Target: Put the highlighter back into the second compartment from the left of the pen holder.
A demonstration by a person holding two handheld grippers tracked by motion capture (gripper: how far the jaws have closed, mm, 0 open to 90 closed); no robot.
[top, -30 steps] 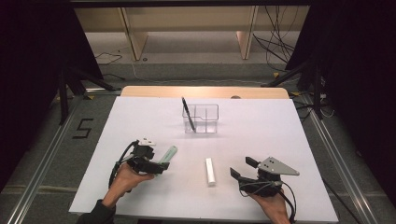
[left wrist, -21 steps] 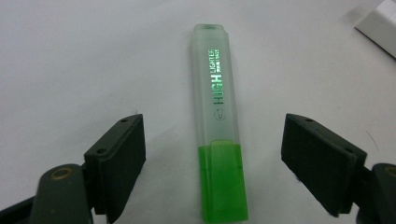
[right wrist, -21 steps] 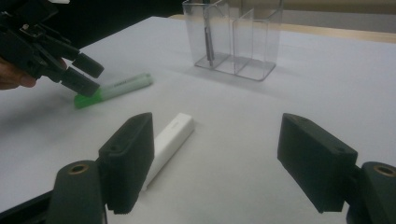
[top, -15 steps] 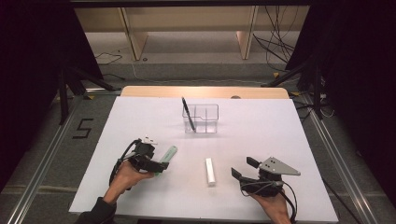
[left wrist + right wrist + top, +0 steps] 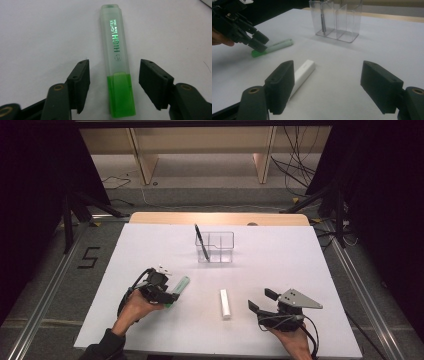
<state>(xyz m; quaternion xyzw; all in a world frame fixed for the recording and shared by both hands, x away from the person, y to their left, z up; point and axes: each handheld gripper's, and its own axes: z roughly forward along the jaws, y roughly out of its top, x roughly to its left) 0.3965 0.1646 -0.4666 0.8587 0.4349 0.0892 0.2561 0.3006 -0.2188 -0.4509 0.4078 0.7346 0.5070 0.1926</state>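
My left gripper [image 5: 113, 82] sits low over the white table [image 5: 280, 270] with its two black jaws spread wide, and the see-through plastic highlighter with a green end [image 5: 117, 62] lies flat right between them. Neither jaw touches it; there is a gap on each side. The green end is closest to me and the pale cap end points away past the fingertips. It says "HIGH LIGHTER" along its side. From the high view I see the same pen [image 5: 178, 287] poking out beyond my left gripper [image 5: 167, 296]. My right gripper [image 5: 334, 87] also has its jaws spread wide, with bare table between them. A small white plastic block, long and boxy [image 5: 302, 72], lies just beside the left one of those fingers, partly hidden behind it. Farther ahead of the fingers stands a clear plastic box with dividers [image 5: 342, 21]. A thin black pen [image 5: 322, 18] leans in its left part. The other parts look empty. The table top is smooth and plain.
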